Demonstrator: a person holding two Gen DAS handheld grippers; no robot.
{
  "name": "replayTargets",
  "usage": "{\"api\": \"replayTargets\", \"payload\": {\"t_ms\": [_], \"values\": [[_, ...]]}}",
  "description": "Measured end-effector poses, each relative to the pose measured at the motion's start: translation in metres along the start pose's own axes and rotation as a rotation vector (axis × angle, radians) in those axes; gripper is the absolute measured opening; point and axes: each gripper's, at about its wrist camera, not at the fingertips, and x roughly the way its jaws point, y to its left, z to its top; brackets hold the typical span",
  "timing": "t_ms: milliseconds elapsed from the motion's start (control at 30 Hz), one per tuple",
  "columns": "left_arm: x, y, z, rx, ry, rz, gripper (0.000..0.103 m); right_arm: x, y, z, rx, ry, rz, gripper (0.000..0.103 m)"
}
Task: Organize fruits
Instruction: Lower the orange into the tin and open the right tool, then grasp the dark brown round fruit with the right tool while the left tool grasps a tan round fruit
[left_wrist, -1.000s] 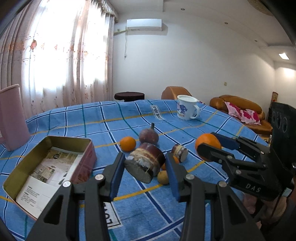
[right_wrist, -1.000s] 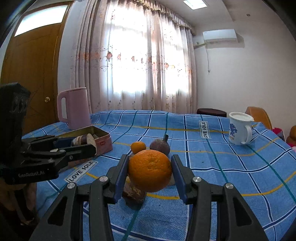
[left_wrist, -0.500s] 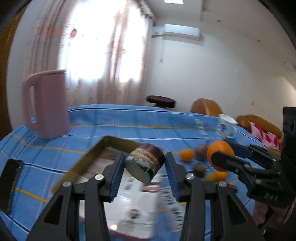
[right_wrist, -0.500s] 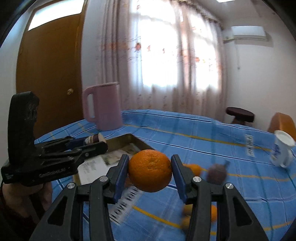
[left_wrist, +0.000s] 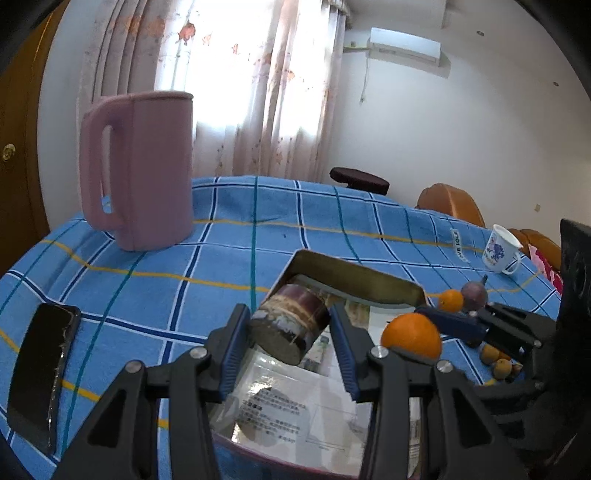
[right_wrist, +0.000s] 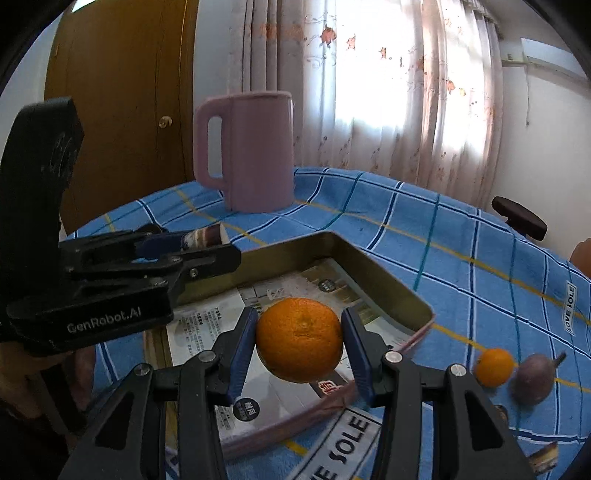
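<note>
Now the orange (right_wrist: 300, 339) hangs pinched between the pads of the right tool (right_wrist: 300, 347), above the near part of the open tin box (right_wrist: 384, 284), whose floor is lined with printed paper. Alongside it, the left tool (left_wrist: 290, 326) pinches a stubby dark piece of sugarcane (left_wrist: 290, 323), purple skin around a pale cut face, over the far end of the same box.

Risks, as I judge them:

- Both tools hang over one small box at once. Their bodies sit close together in both views, so a careless lowering could knock one against the other and jar a fruit loose.
- The orange is round and held only at its sides. Released from this height it may bounce on the paper and roll over the low rim onto the tabletop (left_wrist: 229, 240).
- The sugarcane piece sits tilted in its grip, cut face toward the camera. Dropped like that it could land on its curved side and roll, or strike the rim.
- The box is light-looking; a tool pressing on its wall could tip or slide it on the blue checked cloth.

Beyond the box, a small orange (right_wrist: 494, 367) and a purple fruit (right_wrist: 533, 378) wait on the cloth. A pink jug (left_wrist: 144, 170), a dark phone (left_wrist: 42, 373) and a white mug (left_wrist: 500, 254) stand well clear.
</note>
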Motion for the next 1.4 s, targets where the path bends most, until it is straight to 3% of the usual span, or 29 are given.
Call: {"api": "replayTargets", "payload": {"t_ms": [367, 433, 533, 633, 800, 967, 1100, 1400], "values": [[0.017, 0.001, 0.003, 0.001, 0.043, -0.008, 0.048, 0.017, 0.009, 0.000, -0.019, 0.080, 0.010, 0.050], [0.014, -0.001, 0.004, -0.001, 0.033, -0.003, 0.056, 0.010, 0.008, -0.001, -0.014, 0.065, -0.003, 0.058], [0.003, -0.006, 0.006, -0.005, -0.001, -0.009, 0.068, -0.008, 0.002, -0.003, -0.007, 0.039, -0.029, 0.060], [-0.009, -0.017, 0.005, 0.004, -0.025, -0.038, 0.068, -0.042, -0.012, -0.014, 0.002, 0.007, -0.064, 0.060], [-0.024, -0.050, -0.005, 0.041, -0.045, -0.106, 0.075, -0.099, -0.054, -0.051, 0.087, -0.013, -0.168, 0.060], [-0.026, -0.097, -0.014, 0.114, -0.029, -0.176, 0.075, -0.130, -0.093, -0.100, 0.210, 0.032, -0.252, 0.060], [-0.017, -0.131, -0.023, 0.165, 0.020, -0.229, 0.075, -0.134, -0.107, -0.119, 0.248, 0.055, -0.246, 0.060], [-0.008, -0.166, -0.035, 0.227, 0.077, -0.254, 0.075, -0.112, -0.108, -0.118, 0.220, 0.146, -0.177, 0.057]]}}
